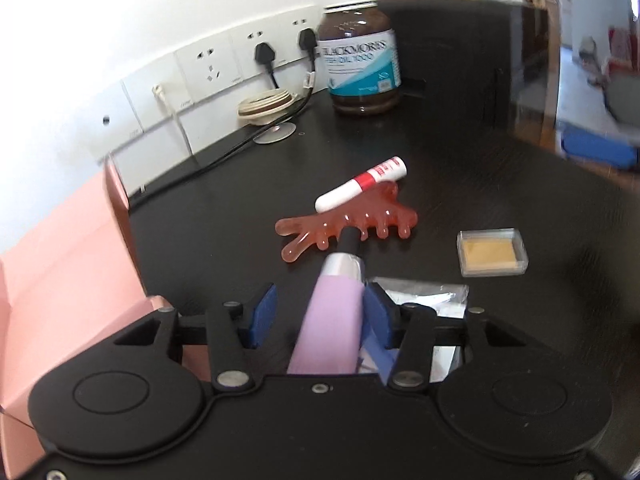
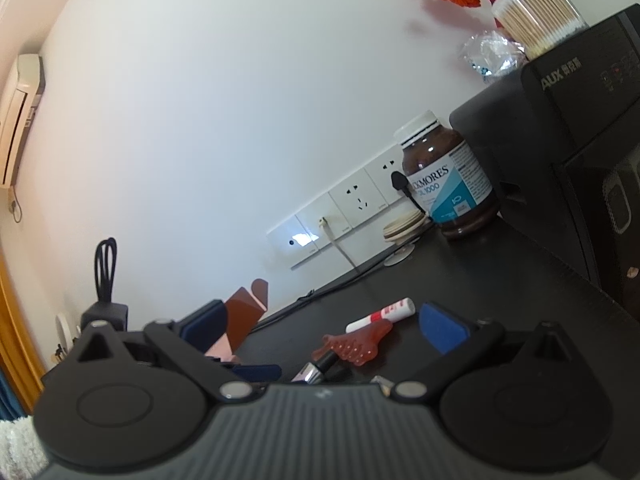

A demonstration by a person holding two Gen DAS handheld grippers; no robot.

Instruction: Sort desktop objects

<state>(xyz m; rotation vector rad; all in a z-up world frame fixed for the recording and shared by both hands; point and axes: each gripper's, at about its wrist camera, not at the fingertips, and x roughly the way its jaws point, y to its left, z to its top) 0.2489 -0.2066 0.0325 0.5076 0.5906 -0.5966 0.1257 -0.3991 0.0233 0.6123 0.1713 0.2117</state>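
Observation:
A lilac tube (image 1: pixel 332 320) with a silver collar and a black tip lies on the black desk between the jaws of my left gripper (image 1: pixel 320 292). The right blue pad touches it and a gap shows at the left pad, so the gripper is open. The tube's tip rests on a red translucent comb-shaped piece (image 1: pixel 352 228), and a white and red stick (image 1: pixel 360 184) lies across that piece. My right gripper (image 2: pixel 322 324) stands wide open and empty, low over the desk. Beyond it I see the red piece (image 2: pixel 356 344), the stick (image 2: pixel 380 314) and the tube's collar (image 2: pixel 316 372).
A pink open box (image 1: pixel 60 272) stands at the left. A clear case (image 1: pixel 492 252) with a yellow pad and a foil packet (image 1: pixel 432 296) lie on the right. At the back are a brown supplement bottle (image 1: pixel 360 64), beige rings (image 1: pixel 266 106), plugged cables and a black appliance (image 2: pixel 560 160).

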